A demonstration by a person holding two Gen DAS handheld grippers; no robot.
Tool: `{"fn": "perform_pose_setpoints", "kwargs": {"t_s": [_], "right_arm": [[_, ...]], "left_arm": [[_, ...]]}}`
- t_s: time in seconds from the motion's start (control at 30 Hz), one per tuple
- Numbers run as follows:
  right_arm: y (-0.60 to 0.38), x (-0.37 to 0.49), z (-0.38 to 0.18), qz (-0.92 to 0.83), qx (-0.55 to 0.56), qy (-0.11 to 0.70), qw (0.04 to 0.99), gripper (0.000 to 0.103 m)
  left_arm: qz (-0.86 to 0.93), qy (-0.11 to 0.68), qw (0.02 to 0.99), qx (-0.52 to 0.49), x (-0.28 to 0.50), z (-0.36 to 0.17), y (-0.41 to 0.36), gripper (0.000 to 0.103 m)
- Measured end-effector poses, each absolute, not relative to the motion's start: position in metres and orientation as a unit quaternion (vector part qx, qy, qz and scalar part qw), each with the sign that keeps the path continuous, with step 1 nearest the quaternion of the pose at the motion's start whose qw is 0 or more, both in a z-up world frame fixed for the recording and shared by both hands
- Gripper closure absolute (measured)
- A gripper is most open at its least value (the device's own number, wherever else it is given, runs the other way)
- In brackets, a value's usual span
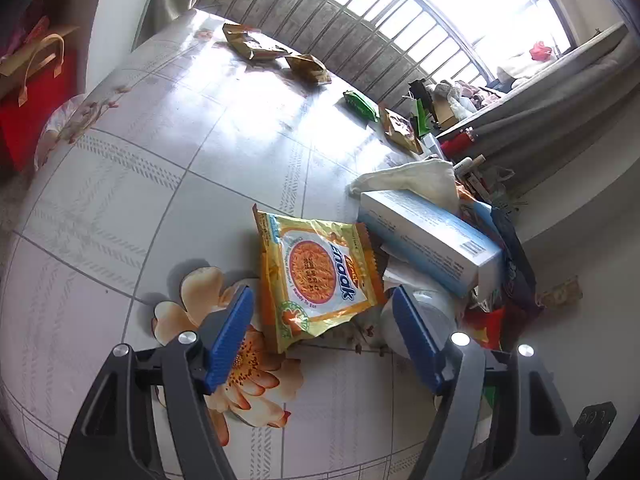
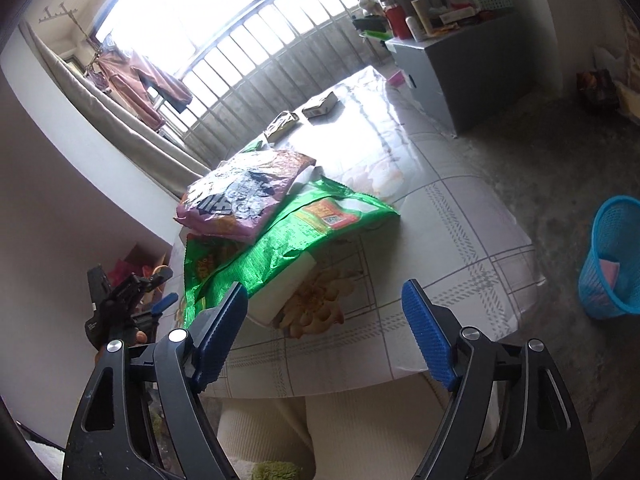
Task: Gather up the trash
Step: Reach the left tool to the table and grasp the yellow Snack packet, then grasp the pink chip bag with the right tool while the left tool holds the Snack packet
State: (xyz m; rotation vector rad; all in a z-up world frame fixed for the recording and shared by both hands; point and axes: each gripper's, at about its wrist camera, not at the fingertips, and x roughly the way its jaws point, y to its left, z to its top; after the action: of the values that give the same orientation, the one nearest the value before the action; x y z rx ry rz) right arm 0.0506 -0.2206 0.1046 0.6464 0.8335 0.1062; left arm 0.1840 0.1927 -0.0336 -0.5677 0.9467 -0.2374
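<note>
A yellow snack packet lies on the flowered tablecloth. My left gripper is open, and the packet's lower half lies between its blue pads without being pressed. To its right are a blue-and-white box and a white cloth. In the right wrist view a crumpled green packet lies under a purple packet, and over a white box. My right gripper is open and empty above the table's near edge, with the green packet just beyond its left finger.
Several more wrappers lie along the table's far side by the window. A blue mesh basket stands on the floor to the right of the table. A grey cabinet stands beyond the table. A red bag sits at the left.
</note>
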Motion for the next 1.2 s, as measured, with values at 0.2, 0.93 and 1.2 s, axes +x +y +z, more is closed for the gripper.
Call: {"fn": "perform_pose_setpoints", "kwargs": {"t_s": [0.2, 0.93, 1.2], "right_arm": [[-0.220, 0.056, 0.101, 0.056, 0.321, 0.403, 0.855, 0.029], [-0.222, 0.057, 0.091, 0.095, 0.362, 0.414, 0.829, 0.040], [-0.221, 0.075, 0.081, 0.136, 0.434, 0.413, 0.789, 0.052]], "left_arm": [[-0.081, 0.478, 0.843, -0.234, 0.199, -0.050, 0.183, 0.065], [-0.023, 0.428, 0.871, -0.241, 0.134, -0.048, 0.224, 0.095], [-0.033, 0.411, 0.880, -0.236, 0.125, -0.042, 0.221, 0.096]]}}
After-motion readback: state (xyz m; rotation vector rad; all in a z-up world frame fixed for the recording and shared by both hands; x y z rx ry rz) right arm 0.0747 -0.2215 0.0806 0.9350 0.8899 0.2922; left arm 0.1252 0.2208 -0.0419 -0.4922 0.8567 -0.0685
